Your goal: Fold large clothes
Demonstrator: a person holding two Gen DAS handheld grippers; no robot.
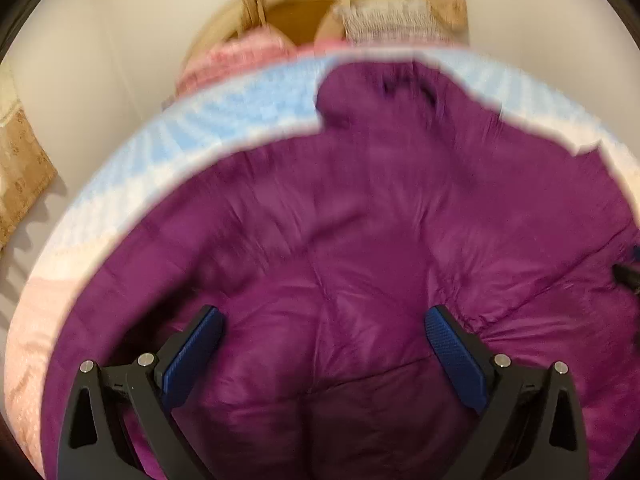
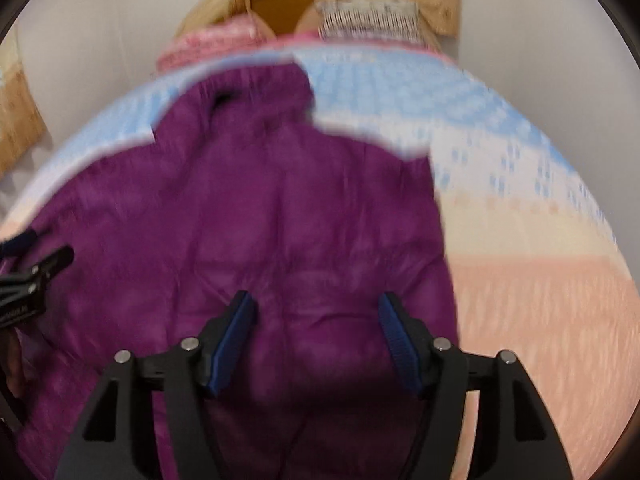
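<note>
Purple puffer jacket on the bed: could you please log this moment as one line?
purple puffer jacket: spread on bedspread | left gripper: open, above jacket | right gripper: open, above jacket | frames blurred

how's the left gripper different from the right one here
The left gripper has its fingers spread wider than the right gripper. The left gripper hangs over the middle of the purple jacket; the right gripper is near the jacket's right edge, close to the pink and blue bedspread. Both are open, hold nothing, and have blue pads on black fingers.
</note>
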